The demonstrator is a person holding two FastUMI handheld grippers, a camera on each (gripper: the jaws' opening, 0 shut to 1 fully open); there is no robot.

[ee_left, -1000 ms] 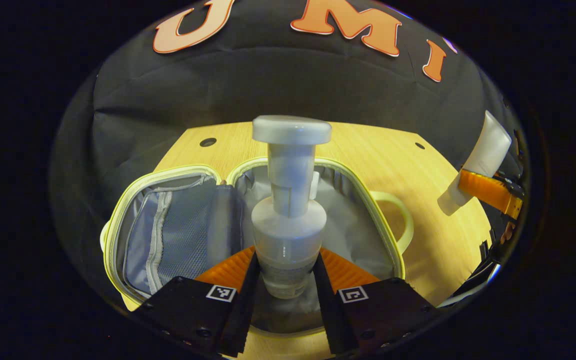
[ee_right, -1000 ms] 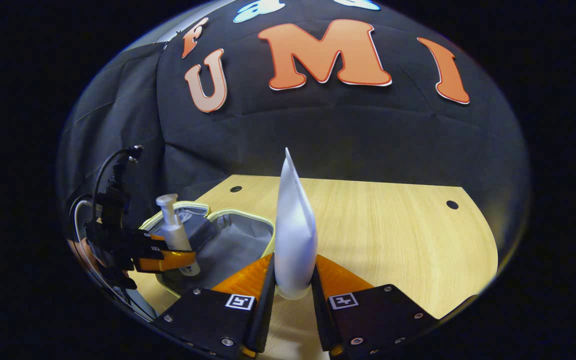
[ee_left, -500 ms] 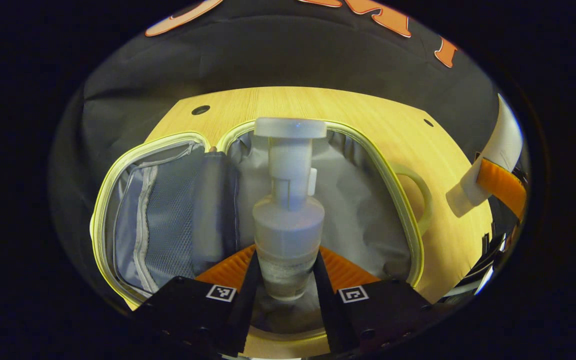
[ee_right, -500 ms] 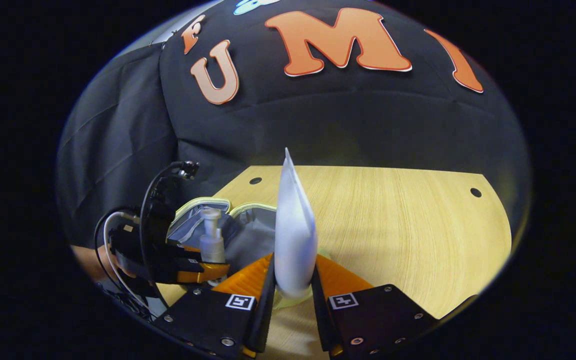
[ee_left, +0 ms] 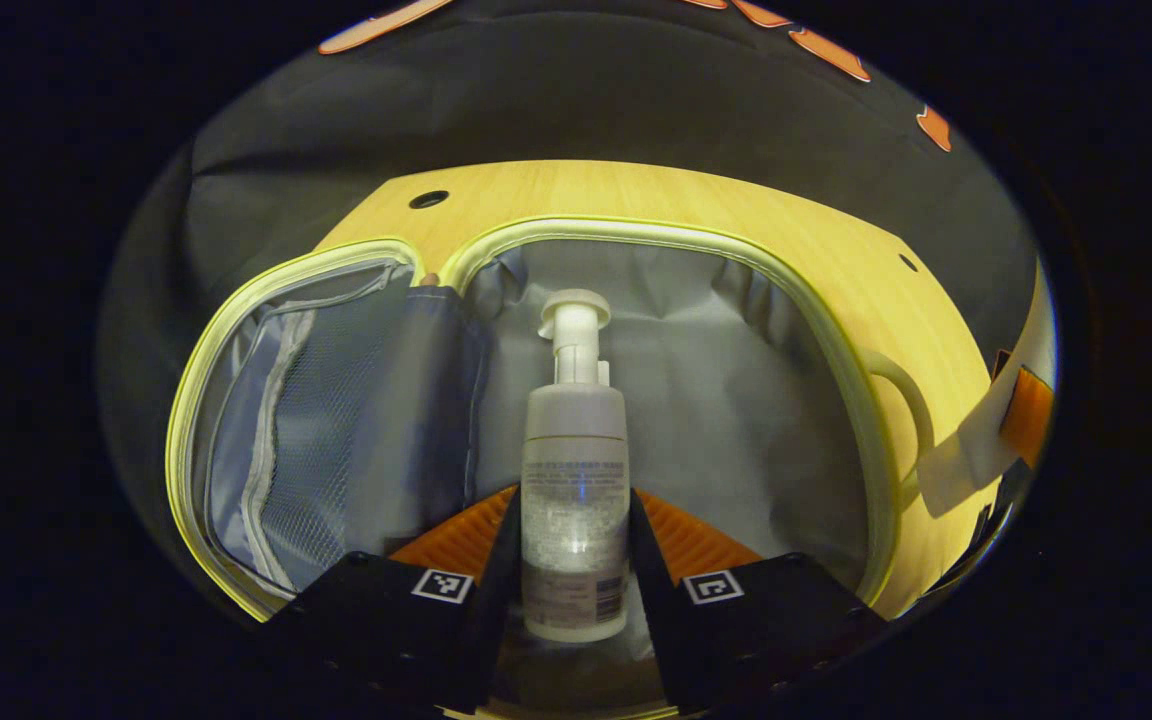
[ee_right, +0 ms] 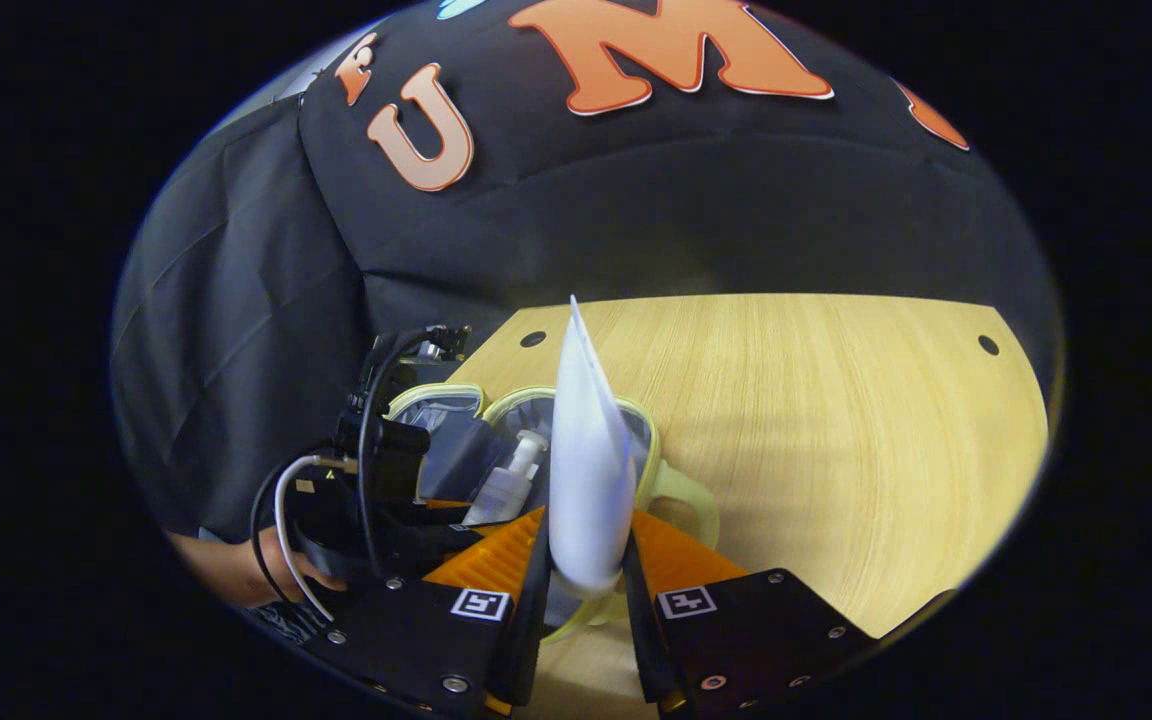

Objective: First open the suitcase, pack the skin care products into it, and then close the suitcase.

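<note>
While the suitcase [ee_left: 496,250] is lying open on the wooden surface [ee_right: 836,400], the left gripper [ee_left: 576,560] is holding a pump bottle [ee_left: 576,480] down inside the grey-lined right half, its jaws pinching the lower body of the bottle from both sides. The bottle is leaning forward with its pump head [ee_left: 574,310] pointing toward the far rim; whether its base is touching the lining cannot be told. The left half is showing a mesh pocket [ee_left: 306,420]. The right gripper [ee_right: 586,570] is hovering just beside the case's handle [ee_right: 686,495], its jaws pinching a white tube [ee_right: 586,470] near its cap end, crimped tail pointing up. Judgement: the bottle looks like rigid, smooth plastic, partly filled, so light but possibly slippery; the straight lower body is the sound place to grip, not the narrow pump neck, which could depress or snap. The tube is looking soft and squeezable, so a hold near the stiffer cap shoulder is suiting it better than mid-body. The soft lining should be cushioning both on release.
</note>
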